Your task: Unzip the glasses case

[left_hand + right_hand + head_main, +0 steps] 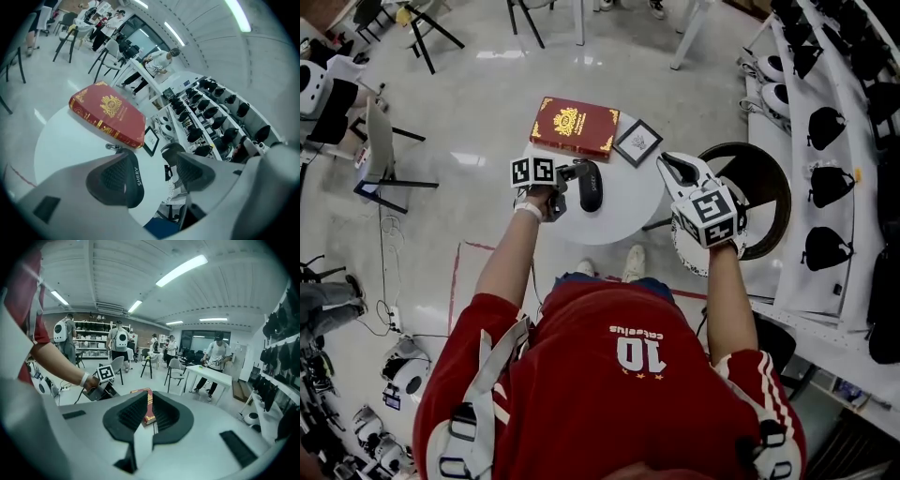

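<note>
Glasses case (pixel 135 181) against left tool (pixel 157 171) seemingly reads "SHERY".

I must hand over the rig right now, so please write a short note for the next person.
Left gripper: open, empty, beside the glasses case on the white table.
Right gripper: jaws almost together, empty, by the table's right edge.
Done: nothing that shows; the case looks closed.
Left: hold the case, grip the zip pull, draw it open.
</note>
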The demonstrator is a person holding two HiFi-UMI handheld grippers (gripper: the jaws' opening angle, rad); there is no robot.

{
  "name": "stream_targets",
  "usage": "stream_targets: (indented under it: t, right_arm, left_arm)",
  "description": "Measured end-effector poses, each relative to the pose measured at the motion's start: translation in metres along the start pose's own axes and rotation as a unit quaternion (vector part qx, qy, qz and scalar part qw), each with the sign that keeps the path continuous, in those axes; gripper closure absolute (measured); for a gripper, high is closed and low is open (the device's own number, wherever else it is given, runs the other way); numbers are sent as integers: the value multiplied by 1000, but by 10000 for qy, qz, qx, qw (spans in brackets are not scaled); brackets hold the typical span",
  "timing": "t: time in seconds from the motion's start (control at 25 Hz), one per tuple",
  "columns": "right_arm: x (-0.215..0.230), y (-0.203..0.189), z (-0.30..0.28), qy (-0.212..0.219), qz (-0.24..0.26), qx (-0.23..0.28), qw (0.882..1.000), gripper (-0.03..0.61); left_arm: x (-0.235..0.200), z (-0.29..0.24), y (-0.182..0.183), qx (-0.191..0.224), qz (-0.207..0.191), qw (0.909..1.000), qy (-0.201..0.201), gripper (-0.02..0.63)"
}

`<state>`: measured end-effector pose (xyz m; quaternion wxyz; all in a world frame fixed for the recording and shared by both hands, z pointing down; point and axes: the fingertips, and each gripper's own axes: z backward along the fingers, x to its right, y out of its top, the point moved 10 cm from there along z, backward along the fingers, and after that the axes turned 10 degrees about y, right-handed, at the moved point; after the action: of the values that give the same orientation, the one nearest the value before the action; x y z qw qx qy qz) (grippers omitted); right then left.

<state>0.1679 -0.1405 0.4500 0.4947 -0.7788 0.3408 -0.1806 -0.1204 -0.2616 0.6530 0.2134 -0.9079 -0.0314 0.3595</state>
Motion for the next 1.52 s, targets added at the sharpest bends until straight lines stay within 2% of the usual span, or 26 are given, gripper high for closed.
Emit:
stream_targets:
  t: [0.16, 0.36, 0.56, 0.72, 0.88, 0.96, 1.12, 1.4, 1.52]
  right_arm:
    - [-7, 1, -9, -147, -278, 96, 9995, 558]
    - [-18, 8, -21, -314, -676, 328, 9967, 558]
    - [-32, 19, -23, -517, -924, 576, 9927, 558]
    - [-46, 31, -21, -604, -818, 668, 9926, 558]
    - [-56, 46, -17, -659, -784, 873, 9909, 558]
    - [-60, 52, -16, -623, -846, 979, 9896, 558]
    - [-64, 59, -15, -689, -916, 1098, 9873, 560]
    - [-70, 65, -8, -1028, -1022, 1280, 9811, 559]
    - [-73, 67, -2, -1122, -989, 1355, 9794, 560]
  left_arm:
    - [27, 26, 10, 432, -404, 9979, -254, 319]
    - [56, 58, 14, 775, -859, 9906, -726, 362]
    - [77, 96, 19, 1183, -1435, 9799, -717, 421]
    - [92, 123, 23, 1467, -1567, 9730, -847, 439]
    - [105, 145, 27, 1603, -2012, 9639, -691, 447]
    - [108, 156, 27, 1683, -2155, 9601, -590, 471]
    - [111, 172, 27, 2043, -2264, 9515, -398, 536]
    - [122, 194, 26, 2658, -2453, 9319, -265, 603]
    - [129, 202, 23, 2924, -2563, 9209, -254, 604]
